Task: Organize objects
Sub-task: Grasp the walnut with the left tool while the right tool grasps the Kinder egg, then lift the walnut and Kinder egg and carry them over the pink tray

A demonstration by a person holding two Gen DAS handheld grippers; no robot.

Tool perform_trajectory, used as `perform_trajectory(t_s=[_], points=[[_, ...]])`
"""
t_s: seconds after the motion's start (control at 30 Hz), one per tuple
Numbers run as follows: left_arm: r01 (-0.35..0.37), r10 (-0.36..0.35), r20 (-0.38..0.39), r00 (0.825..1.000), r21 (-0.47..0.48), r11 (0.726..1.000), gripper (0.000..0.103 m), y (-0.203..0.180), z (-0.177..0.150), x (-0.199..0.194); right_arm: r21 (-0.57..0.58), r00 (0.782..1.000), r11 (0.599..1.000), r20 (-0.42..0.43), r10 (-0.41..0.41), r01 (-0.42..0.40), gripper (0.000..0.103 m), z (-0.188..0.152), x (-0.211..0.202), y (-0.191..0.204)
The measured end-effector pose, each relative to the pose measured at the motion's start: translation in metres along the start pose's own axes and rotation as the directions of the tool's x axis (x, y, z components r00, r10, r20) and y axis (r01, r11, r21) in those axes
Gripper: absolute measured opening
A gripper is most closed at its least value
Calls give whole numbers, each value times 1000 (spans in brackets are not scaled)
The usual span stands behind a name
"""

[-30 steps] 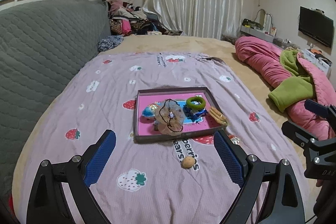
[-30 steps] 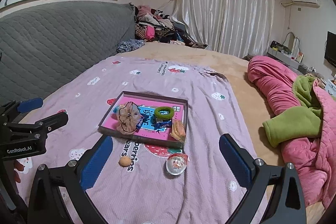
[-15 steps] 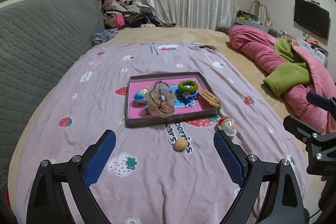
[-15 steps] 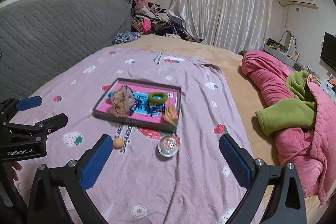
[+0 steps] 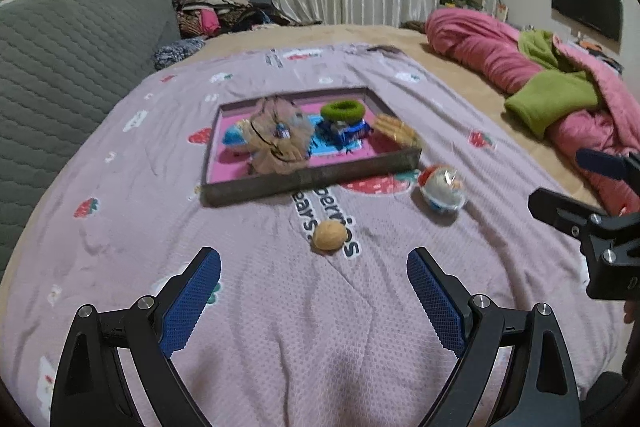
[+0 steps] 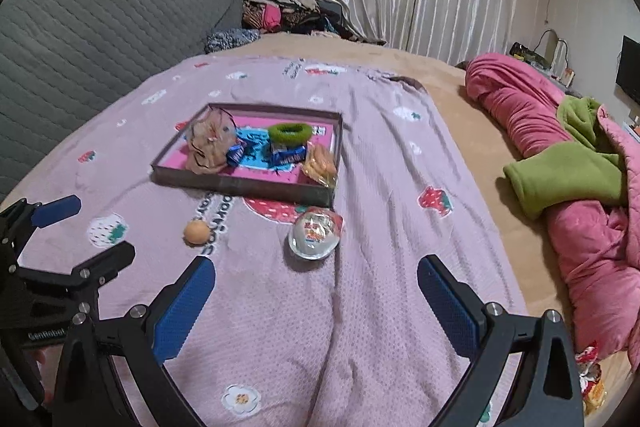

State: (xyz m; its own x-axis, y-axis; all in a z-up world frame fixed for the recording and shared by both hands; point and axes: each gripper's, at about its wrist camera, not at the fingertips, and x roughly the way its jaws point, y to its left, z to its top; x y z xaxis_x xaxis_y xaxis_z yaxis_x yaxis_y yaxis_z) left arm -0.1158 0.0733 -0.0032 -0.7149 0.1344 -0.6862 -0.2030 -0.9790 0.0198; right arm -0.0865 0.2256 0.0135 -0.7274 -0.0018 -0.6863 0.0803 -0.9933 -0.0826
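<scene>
Bed (image 5: 360,327), strawberry-print lilac cover. Tray (image 5: 312,181): shallow, dark-rimmed, pink inside, holding small items, beyond both grippers. Capsule (image 6: 316,233): clear dome, red-white, just ahead of right gripper (image 6: 314,293), jaws wide, empty. Walnut (image 5: 329,235): tan, just ahead of left gripper (image 5: 314,285), likewise spread, empty.

Ahead of the left tongs (image 5: 314,261) a walnut (image 5: 329,235) is seen on the bed (image 5: 280,327); beyond it the tray (image 5: 304,181), a capsule (image 5: 442,189) to its right.
</scene>
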Motion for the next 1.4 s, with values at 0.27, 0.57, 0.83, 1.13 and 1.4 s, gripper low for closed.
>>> perform_trajectory(t_s=[0.27,0.57,0.83,1.13,1.4], points=[[12,-12,-36,999,2,1000,95,-4,-2,50,-9,1000,1000,-23,-5,5,102,-1,49,-1],[14,-14,-54,998,-10,1000,95,-2,2,94,-38,997,999,-68,-35,33,102,0,102,2],[36,-40,-91,995,-45,998,94,5,1,129,-14,996,1000,-91,-1,0,93,3,135,-3],[61,-65,-130,989,-39,997,48,-3,-1,151,-10,992,999,-120,38,-40,73,4,159,0],[109,-117,-113,987,-74,991,35,2,-1,148,17,993,997,-92,71,-70,59,2,155,-4]])
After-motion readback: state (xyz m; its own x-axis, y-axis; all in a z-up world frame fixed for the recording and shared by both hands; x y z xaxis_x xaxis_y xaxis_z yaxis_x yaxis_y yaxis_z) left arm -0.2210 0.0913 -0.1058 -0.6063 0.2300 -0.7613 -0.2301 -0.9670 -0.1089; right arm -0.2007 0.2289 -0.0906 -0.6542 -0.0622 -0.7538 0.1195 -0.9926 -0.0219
